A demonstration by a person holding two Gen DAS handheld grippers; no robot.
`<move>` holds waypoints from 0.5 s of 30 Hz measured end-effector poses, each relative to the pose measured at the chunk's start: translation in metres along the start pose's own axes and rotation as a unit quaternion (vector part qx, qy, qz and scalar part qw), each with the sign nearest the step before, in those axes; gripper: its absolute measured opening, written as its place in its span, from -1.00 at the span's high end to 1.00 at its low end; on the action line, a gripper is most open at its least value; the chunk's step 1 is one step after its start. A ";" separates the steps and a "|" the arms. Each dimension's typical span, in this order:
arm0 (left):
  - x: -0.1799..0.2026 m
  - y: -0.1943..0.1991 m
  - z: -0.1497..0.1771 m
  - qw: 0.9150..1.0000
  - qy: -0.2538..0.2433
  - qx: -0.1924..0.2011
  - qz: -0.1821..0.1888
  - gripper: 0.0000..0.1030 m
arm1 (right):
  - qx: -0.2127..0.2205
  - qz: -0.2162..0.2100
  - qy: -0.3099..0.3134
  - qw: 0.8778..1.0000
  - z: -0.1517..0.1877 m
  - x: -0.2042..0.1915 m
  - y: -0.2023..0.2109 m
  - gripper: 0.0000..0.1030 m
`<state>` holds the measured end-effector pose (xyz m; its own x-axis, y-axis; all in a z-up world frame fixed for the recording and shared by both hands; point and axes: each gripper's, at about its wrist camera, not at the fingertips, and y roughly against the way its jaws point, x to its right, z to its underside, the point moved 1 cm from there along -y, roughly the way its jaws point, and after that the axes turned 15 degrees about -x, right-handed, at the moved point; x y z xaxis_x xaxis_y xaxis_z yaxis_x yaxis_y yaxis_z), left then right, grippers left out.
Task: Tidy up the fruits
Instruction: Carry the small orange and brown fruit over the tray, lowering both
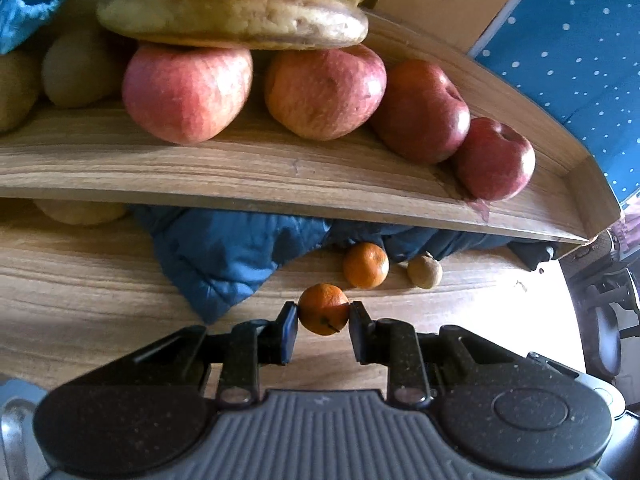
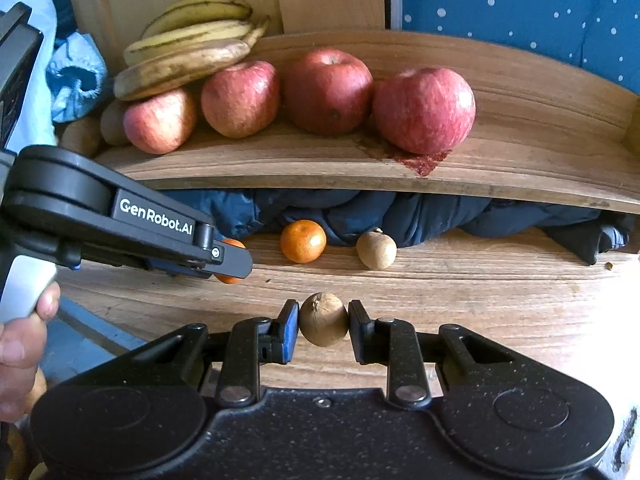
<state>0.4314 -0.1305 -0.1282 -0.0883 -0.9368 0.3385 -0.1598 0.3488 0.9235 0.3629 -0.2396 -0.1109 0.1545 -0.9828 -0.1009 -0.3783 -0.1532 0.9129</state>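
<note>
My left gripper point(image 1: 323, 312) is shut on a small tangerine point(image 1: 324, 309), held above the lower wooden surface point(image 1: 100, 280). My right gripper point(image 2: 323, 316) is shut on a brown kiwi point(image 2: 323, 319). In the right wrist view the left gripper point(image 2: 228, 260) reaches in from the left with its tangerine point(image 2: 231, 245) mostly hidden behind its finger. A second tangerine point(image 2: 303, 241) and a second kiwi point(image 2: 376, 250) lie on the lower surface by a blue quilted cloth point(image 2: 380, 212). Several red apples point(image 2: 424, 110) and bananas point(image 2: 188, 52) sit on the upper shelf point(image 2: 520, 152).
More brown kiwis point(image 1: 76, 66) sit at the shelf's left end beside a crumpled light-blue cover point(image 2: 76, 76). A red stain point(image 2: 422, 164) marks the shelf under the right apple. A hand point(image 2: 20, 344) holds the left gripper's handle. A dotted blue wall point(image 2: 520, 8) stands behind; a chair point(image 1: 604, 320) stands at right.
</note>
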 end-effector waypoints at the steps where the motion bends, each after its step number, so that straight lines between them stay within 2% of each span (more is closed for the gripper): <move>1: 0.001 0.001 0.002 1.000 0.000 0.002 -0.001 0.42 | 0.002 -0.001 0.001 1.000 0.002 0.000 0.002 0.45; 15: -0.001 0.033 0.048 1.000 0.009 0.022 -0.011 0.42 | 0.026 -0.016 0.016 0.999 0.041 -0.011 0.045 0.45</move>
<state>0.3793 -0.1171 -0.1064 -0.0672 -0.9444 0.3219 -0.2050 0.3289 0.9219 0.3067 -0.2394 -0.0848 0.1963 -0.9736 -0.1167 -0.4189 -0.1909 0.8877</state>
